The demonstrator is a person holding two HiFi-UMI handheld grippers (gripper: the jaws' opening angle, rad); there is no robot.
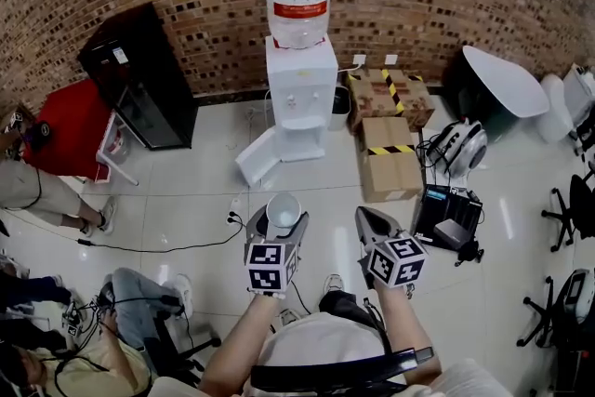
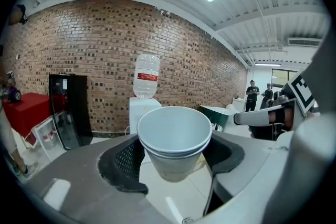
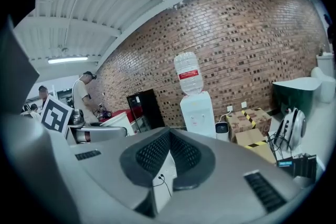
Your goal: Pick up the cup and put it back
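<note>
In the head view the left tool [image 1: 277, 224] holds a white paper cup [image 1: 284, 209] upright above the tiled floor [image 1: 186, 218], mouth open upward, facing a water dispenser [image 1: 301, 98]; the right tool [image 1: 372, 220] is just beside it. In the left gripper view the cup [image 2: 175, 141] sits clamped between the dark pads [image 2: 123, 162], plain and empty, with a second rim just below the top one. In the right gripper view the jaws are together, with nothing between them.
</note>
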